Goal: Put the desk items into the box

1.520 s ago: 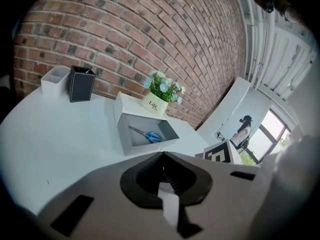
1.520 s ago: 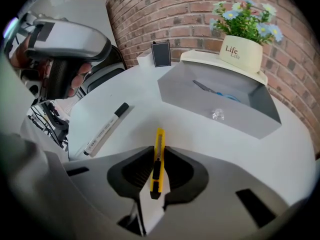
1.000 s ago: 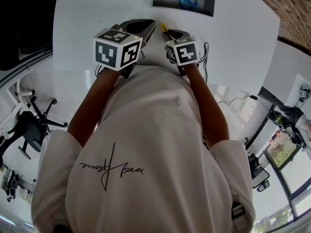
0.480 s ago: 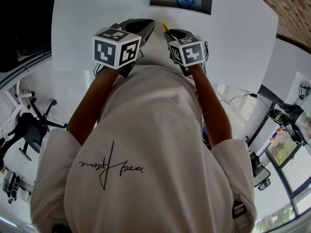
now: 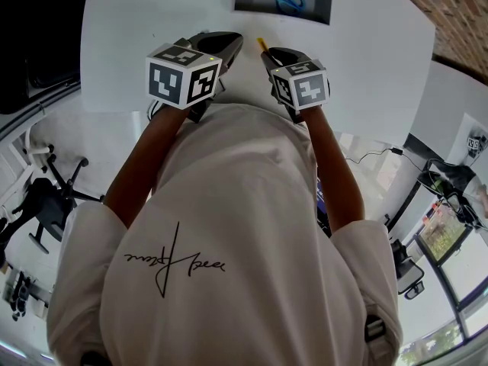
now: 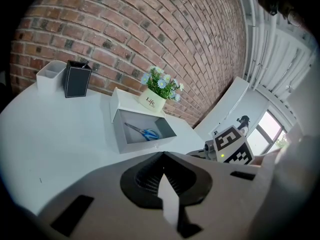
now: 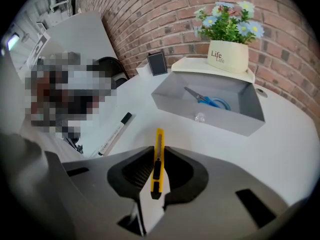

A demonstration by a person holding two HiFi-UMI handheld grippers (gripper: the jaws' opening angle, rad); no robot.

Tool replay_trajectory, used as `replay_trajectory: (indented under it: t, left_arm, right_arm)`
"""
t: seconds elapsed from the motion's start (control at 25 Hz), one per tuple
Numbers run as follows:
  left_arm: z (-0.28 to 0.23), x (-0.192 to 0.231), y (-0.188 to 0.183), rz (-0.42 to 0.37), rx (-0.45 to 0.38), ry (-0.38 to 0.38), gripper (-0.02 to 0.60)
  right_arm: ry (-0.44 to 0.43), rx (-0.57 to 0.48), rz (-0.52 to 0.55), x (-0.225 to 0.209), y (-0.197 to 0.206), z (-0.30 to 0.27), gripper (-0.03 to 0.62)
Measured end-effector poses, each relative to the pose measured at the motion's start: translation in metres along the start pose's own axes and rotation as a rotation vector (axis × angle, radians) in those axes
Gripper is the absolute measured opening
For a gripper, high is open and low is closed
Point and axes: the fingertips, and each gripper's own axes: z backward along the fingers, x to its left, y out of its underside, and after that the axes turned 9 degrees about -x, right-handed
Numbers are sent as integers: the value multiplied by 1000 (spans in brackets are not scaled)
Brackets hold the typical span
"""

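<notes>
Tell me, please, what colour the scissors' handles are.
The scissors handles are blue; right gripper view.

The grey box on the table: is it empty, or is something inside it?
Not empty: blue-handled scissors lie on the floor of the open box.

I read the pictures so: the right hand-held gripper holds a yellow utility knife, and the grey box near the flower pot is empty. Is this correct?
One point is wrong. The grey box is not empty: blue-handled scissors lie in it, as the right gripper view shows. The right hand-held gripper does hold the yellow utility knife.
</notes>
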Motion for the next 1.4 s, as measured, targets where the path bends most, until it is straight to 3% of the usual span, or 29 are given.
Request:
replay_trajectory:
  t: [0.52, 1.4]
  left_arm:
    - [-1, 1, -1, 13, -1, 1, 5]
    - [-5, 6, 5, 31, 23, -3, 5]
  right_arm:
    - [4, -28, -20, -4, -10, 14, 78]
    - [11, -79, 42, -29, -53, 42, 80]
